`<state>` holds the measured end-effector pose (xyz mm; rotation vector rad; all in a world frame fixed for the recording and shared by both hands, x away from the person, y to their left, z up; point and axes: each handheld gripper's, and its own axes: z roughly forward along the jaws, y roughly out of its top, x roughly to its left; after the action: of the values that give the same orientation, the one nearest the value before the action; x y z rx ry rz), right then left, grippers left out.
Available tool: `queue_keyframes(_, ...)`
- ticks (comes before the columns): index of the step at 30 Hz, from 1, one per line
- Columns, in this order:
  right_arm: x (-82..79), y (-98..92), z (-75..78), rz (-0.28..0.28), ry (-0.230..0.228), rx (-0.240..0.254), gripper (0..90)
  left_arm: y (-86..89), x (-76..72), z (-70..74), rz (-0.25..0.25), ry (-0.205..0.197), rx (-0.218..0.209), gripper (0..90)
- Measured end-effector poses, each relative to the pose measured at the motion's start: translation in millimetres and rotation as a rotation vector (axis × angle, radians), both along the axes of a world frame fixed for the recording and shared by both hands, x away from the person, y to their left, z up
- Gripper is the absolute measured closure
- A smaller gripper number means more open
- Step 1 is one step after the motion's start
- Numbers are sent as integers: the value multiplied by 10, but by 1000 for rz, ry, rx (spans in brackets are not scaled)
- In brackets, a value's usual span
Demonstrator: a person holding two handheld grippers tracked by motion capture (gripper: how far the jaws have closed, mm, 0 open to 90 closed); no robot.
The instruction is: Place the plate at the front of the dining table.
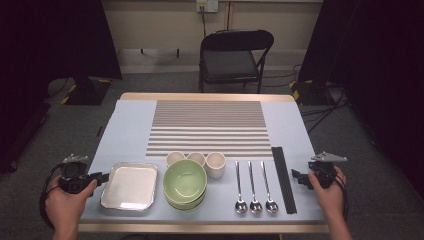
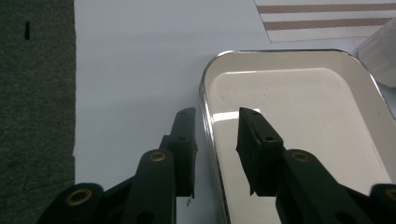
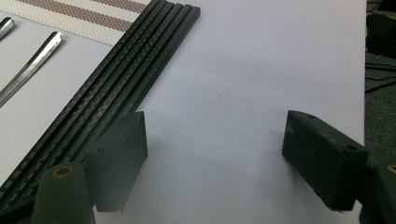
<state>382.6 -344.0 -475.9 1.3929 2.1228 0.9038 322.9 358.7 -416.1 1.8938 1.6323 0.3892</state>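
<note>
From the high view, the bench (image 1: 295, 112) is a pale wooden one covered by a light blue sheet, with a brown-and-white striped mat (image 1: 210, 127) laid across its middle and far part. Along the near edge, from left to right, stand a shiny metal tray (image 1: 130, 186), a stack of green bowls (image 1: 185, 183) with three small cream cups (image 1: 196, 160) just behind it, three spoons (image 1: 255, 187) lying parallel, and a bundle of black chopsticks (image 1: 283, 179). The floor is grey carpet; a black folding chair (image 1: 232, 60) stands beyond the bench against a cream wall, and dark curtains hang at both sides. The left claw (image 1: 102, 177) sits at the tray's left rim, and the right claw (image 1: 296, 176) hovers just right of the chopsticks.

In the left gripper view, the left claw (image 2: 215, 135) stands narrow, its jaws straddling the tray's (image 2: 299, 102) left rim, one jaw outside over the blue sheet, the other inside over the tray floor; the pads are not yet pressed on the rim. A corner of the striped mat (image 2: 327, 16) shows beyond, and grey carpet at the left.

In the right gripper view, the right claw (image 3: 215, 135) is wide and holds nothing, over bare blue sheet. The chopsticks (image 3: 116, 79) run just beside its left jaw, with two spoon handles (image 3: 32, 65) farther left.
</note>
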Motion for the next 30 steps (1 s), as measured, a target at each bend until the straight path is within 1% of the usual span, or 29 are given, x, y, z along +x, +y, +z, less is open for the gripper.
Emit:
queue_keyframes(3, -1, 1, 1, -2, 1, 0, 211, -5, 9, -13, 0, 10, 20, 699)
queue_keyframes(6, -1, 1, 1, -1, 1, 0, 211, -13, 20, -33, -6, 17, 14, 713)
queue_keyframes(8, 0, 1, 0, -1, 0, 1, 212, -13, 29, -46, -14, 27, 28, 721)
queue_keyframes(9, 0, 2, 0, -2, 1, 2, 211, -16, 29, -51, -6, 31, 27, 729)
queue_keyframes(10, 0, 1, 0, -1, 0, 1, 211, -14, 30, -55, -9, 32, 26, 738)
queue_keyframes(12, 0, 2, 1, -3, 2, 2, 211, -20, 33, -56, -9, 27, 41, 759)
queue_keyframes(14, 0, 2, 1, -3, 2, 2, 211, -29, 35, -55, -3, 39, 32, 782)
queue_keyframes(15, 0, 1, 1, -2, 2, 2, 211, -28, 36, -54, -10, 37, 35, 784)
queue_keyframes(16, 0, 2, 1, -2, 2, 2, 211, -32, 37, -55, -11, 44, 30, 792)
queue_keyframes(19, 0, 2, 1, -3, 2, 2, 211, -36, 39, -57, -1, 59, 33, 809)
queue_keyframes(21, 0, 1, 1, -2, 2, 2, 211, -29, 40, -61, -1, 57, 27, 820)
queue_keyframes(23, 0, 1, 0, -2, 2, 2, 211, -18, 40, -64, -5, 65, 21, 828)
queue_keyframes(30, -1, 2, 1, -3, 3, 2, 211, -8, 41, -73, 5, 75, -3, 868)
